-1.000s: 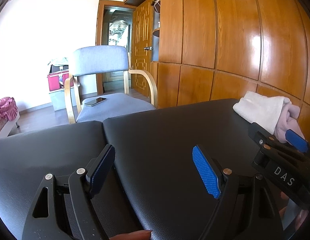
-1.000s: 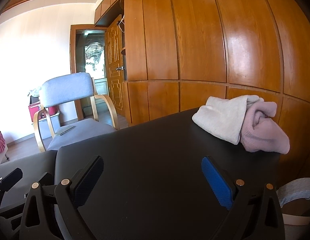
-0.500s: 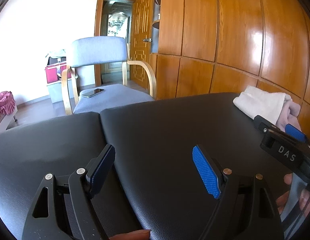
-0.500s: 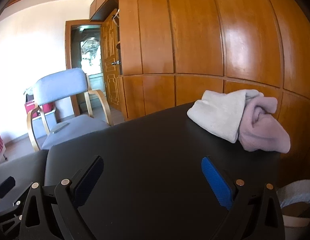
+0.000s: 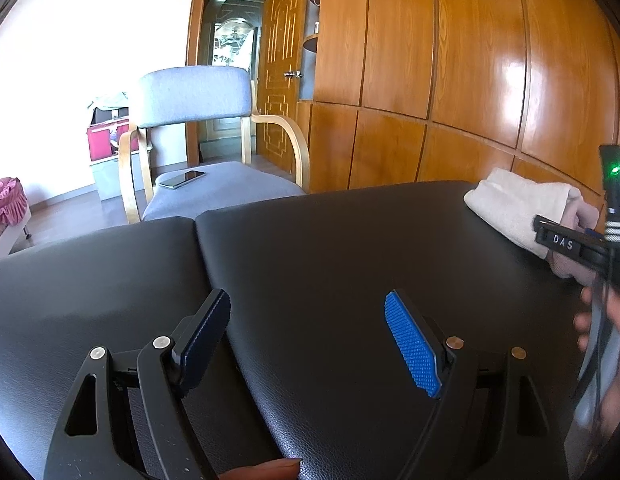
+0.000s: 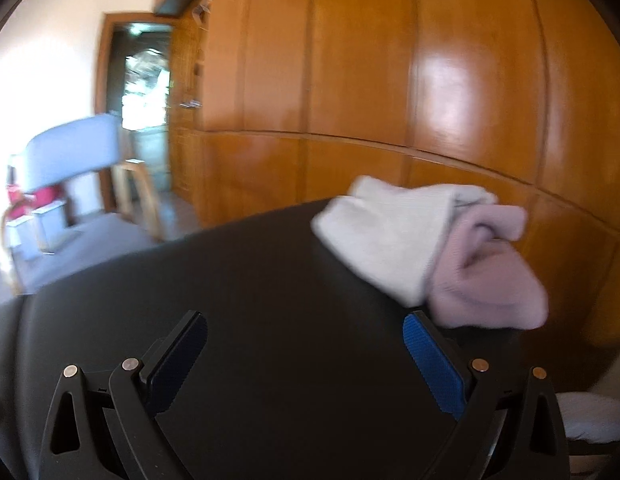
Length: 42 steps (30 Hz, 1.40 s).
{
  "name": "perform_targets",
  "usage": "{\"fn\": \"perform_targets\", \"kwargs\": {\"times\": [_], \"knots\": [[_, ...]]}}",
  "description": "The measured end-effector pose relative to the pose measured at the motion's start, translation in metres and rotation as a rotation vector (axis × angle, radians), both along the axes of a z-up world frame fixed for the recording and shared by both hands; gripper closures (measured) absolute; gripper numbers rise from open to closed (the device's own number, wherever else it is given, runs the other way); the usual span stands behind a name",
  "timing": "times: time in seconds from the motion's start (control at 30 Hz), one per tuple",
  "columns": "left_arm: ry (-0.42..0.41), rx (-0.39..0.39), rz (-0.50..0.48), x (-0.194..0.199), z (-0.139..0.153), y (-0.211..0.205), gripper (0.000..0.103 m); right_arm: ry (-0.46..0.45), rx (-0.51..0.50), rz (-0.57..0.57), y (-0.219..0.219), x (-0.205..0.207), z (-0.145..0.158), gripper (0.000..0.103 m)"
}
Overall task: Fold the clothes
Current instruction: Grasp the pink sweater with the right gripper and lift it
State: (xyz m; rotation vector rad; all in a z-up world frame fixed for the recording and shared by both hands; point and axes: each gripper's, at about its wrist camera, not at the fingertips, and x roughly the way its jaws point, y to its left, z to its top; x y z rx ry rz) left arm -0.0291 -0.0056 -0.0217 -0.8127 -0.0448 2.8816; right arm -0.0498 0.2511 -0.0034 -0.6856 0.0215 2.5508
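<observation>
Now left gripper (image 5: 306, 340) jaws apart, empty, above black table (image 5: 330, 248); right gripper (image 6: 306, 354) apart, empty, near white cloth (image 6: 386, 236) and pink cloth (image 6: 486, 280).

The right claw (image 6: 304, 344) stands wide open over the black padded desk (image 6: 250, 280), nothing between its blue-padded fingers (image 6: 434, 364). Beyond the right-hand finger, at the desk's far right corner, lies a folded white garment (image 6: 386, 236) with a pink garment (image 6: 486, 272) bundled against its right side, touching it. Behind the desk rises a glossy wooden wardrobe (image 6: 390, 80); off its far left stands a blurred grey armchair (image 6: 70, 160).
</observation>
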Motion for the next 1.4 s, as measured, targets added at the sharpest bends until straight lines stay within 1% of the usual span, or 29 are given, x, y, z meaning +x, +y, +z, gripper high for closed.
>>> {"fn": "perform_targets", "kwargs": {"times": [0.1, 0.2, 0.27, 0.33, 0.4, 0.5, 0.63, 0.67, 0.7, 0.73, 0.77, 0.8, 0.83, 0.87, 0.9, 0.93, 0.97, 1.07, 1.2, 1.23, 1.33, 1.4], "knots": [[-0.011, 0.015, -0.004, -0.001, -0.002, 0.001, 0.020, -0.069, 0.057, -0.085, 0.045, -0.013, 0.000, 0.002], [-0.017, 0.023, -0.007, -0.003, -0.003, 0.001, 0.020, -0.103, 0.100, -0.147, 0.088, -0.016, 0.006, 0.002], [-0.020, 0.023, -0.011, -0.004, -0.004, 0.002, 0.020, -0.133, 0.126, -0.153, 0.110, -0.021, 0.004, 0.001], [-0.019, 0.014, -0.012, -0.004, -0.004, 0.002, 0.020, -0.177, 0.137, -0.133, 0.125, -0.029, 0.001, 0.000], [-0.021, 0.020, -0.013, -0.005, -0.004, 0.003, 0.020, -0.234, 0.113, -0.112, 0.145, -0.041, -0.008, 0.000], [-0.029, 0.021, -0.014, -0.007, -0.005, 0.002, 0.020, -0.288, 0.067, -0.142, 0.174, -0.049, -0.024, 0.000], [-0.043, 0.047, -0.016, -0.009, -0.006, 0.000, 0.020, -0.351, -0.041, -0.140, 0.199, -0.051, -0.044, 0.000], [-0.046, 0.050, -0.015, -0.010, -0.007, 0.000, 0.020, -0.358, -0.061, -0.137, 0.202, -0.050, -0.047, 0.002], [-0.050, 0.055, -0.015, -0.010, -0.007, -0.001, 0.020, -0.362, -0.074, -0.133, 0.205, -0.049, -0.050, 0.005], [-0.053, 0.056, -0.016, -0.011, -0.008, -0.001, 0.020, -0.370, -0.084, -0.135, 0.208, -0.047, -0.052, 0.016], [-0.057, 0.055, -0.016, -0.012, -0.009, -0.002, 0.020, -0.382, -0.087, -0.142, 0.210, -0.046, -0.054, 0.025], [-0.059, 0.054, -0.016, -0.013, -0.009, -0.002, 0.020, -0.390, -0.082, -0.144, 0.211, -0.044, -0.054, 0.029], [-0.061, 0.055, -0.016, -0.013, -0.010, -0.002, 0.020, -0.393, -0.073, -0.131, 0.210, -0.042, -0.053, 0.038], [-0.062, 0.056, -0.016, -0.013, -0.010, -0.002, 0.020, -0.395, -0.061, -0.111, 0.209, -0.040, -0.052, 0.053], [-0.063, 0.057, -0.016, -0.013, -0.010, -0.002, 0.020, -0.396, -0.054, -0.092, 0.208, -0.037, -0.050, 0.059], [-0.065, 0.057, -0.016, -0.014, -0.011, -0.001, 0.020, -0.389, -0.066, -0.070, 0.208, -0.033, -0.047, 0.068], [-0.065, 0.059, -0.016, -0.013, -0.011, -0.001, 0.020, -0.366, -0.107, -0.044, 0.210, -0.028, -0.042, 0.074], [-0.062, 0.062, -0.015, -0.013, -0.011, 0.000, 0.020, -0.286, -0.284, 0.032, 0.217, -0.015, -0.030, 0.078], [-0.063, 0.065, -0.014, -0.012, -0.011, -0.001, 0.020, -0.209, -0.471, 0.154, 0.204, -0.003, -0.026, 0.080], [-0.065, 0.067, -0.013, -0.012, -0.011, -0.001, 0.020, -0.187, -0.518, 0.192, 0.198, 0.000, -0.026, 0.083], [-0.082, 0.075, -0.020, -0.015, -0.012, 0.000, 0.020, -0.160, -0.625, 0.290, 0.177, 0.006, -0.030, 0.086], [-0.095, 0.082, -0.025, -0.017, -0.013, 0.000, 0.020, -0.162, -0.664, 0.345, 0.159, 0.008, -0.036, 0.088]]}}
